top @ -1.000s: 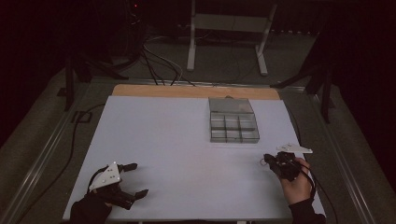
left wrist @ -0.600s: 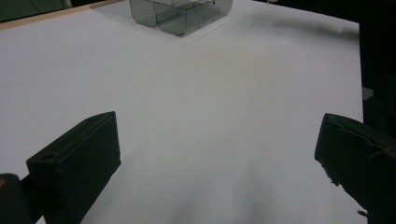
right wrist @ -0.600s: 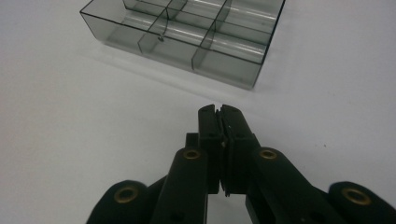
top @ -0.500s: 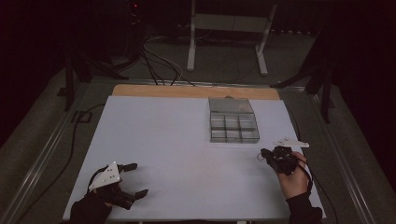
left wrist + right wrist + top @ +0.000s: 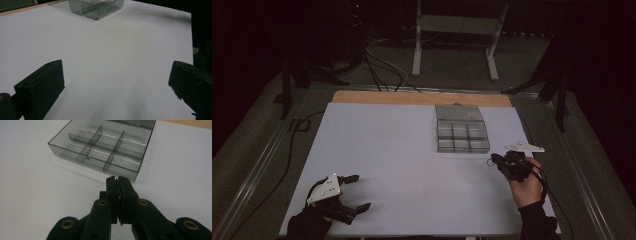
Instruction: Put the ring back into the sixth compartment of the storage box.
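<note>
A smoky clear organiser box (image 5: 461, 131) with several compartments stands right of centre on the white table (image 5: 387, 145). My right gripper (image 5: 498, 161) sits just off the box's near right corner, pointing left, jaws shut. In the right gripper view the shut jaws (image 5: 117, 179) press flat together with nothing seen between them, and the box (image 5: 105, 147) lies close ahead, its compartments empty. My left gripper (image 5: 361, 191) rests at the near left of the table, open wide. In the left gripper view its jaws (image 5: 115, 85) span bare tabletop, with the box (image 5: 96, 8) far off.
A wooden strip (image 5: 412, 98) edges the table's far side. Beyond it are cables (image 5: 377, 65) on the floor and a white stand (image 5: 454, 30). Dark frame legs (image 5: 557, 85) stand to the right. A cable (image 5: 287, 155) runs along the left edge.
My right hand has crept a little farther up the table, closer to the box's near right corner. The left gripper has kept still.
</note>
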A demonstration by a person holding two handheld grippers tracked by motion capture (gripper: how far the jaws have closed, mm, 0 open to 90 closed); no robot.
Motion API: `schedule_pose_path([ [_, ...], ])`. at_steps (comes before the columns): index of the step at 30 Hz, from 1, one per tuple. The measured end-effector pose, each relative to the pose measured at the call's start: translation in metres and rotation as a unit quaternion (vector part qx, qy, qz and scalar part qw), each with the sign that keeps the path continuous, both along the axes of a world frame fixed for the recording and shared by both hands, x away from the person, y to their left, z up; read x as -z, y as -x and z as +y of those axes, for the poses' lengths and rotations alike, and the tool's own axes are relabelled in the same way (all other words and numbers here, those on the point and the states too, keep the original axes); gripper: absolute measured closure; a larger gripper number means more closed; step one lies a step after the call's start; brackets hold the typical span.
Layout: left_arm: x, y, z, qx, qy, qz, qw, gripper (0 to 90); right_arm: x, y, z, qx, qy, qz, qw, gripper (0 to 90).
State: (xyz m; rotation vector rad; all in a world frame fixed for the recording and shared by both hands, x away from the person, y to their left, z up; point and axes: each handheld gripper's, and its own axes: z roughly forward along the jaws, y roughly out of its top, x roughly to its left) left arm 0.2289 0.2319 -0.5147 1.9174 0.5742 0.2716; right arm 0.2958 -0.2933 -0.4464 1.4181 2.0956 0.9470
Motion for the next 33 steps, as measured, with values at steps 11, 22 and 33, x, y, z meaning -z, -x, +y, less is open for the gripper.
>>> schedule_pose_path([
  [11,0.0,0.0,0.0,0.0,0.0,0.0,1.0,1.0,-0.011,-0.011,0.003,-0.001,0.001,-0.012,0.9999,87.6],
  [22,0.0,0.0,0.0,0.0,0.001,0.0,1.0,1.0,-0.021,-0.021,0.004,0.002,-0.003,-0.02,0.9998,87.6],
  [33,0.0,0.001,0.0,0.001,0.0,-0.001,1.0,1.0,-0.025,-0.029,0.006,0.002,-0.005,-0.023,0.9997,87.6],
])
